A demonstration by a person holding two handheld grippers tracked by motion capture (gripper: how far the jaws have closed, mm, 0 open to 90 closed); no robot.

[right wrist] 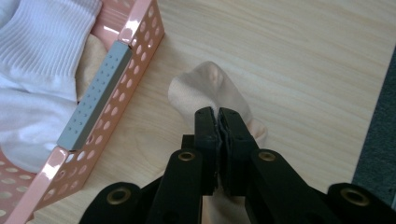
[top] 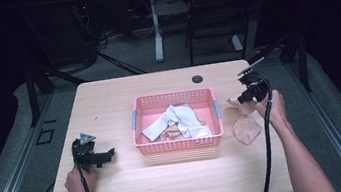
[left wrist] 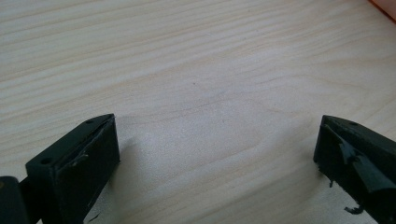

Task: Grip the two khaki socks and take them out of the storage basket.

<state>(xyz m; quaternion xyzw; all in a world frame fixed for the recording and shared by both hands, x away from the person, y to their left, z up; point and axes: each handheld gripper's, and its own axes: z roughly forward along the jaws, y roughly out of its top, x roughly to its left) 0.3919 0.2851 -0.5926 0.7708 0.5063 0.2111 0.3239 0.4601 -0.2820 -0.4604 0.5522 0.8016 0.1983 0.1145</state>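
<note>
Now the right claw [right wrist: 217, 122] was clamped on the beige sock [top: 245, 125], pink basket [top: 173, 96] just beside, inboard; left claw [left wrist: 215, 154] gaped empty w/ bare desk [left wrist: 187, 70] beneath.

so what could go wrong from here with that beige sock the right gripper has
1. The right gripper pinches only a thin fold of the beige sock; most of it trails on the table, so it may slip out when lifted.
2. The sock lies close beside the pink basket; its hanging end could catch the rim or drag the basket.
3. White socks already pile up in the basket, so a dropped sock might land half over the edge.
</note>
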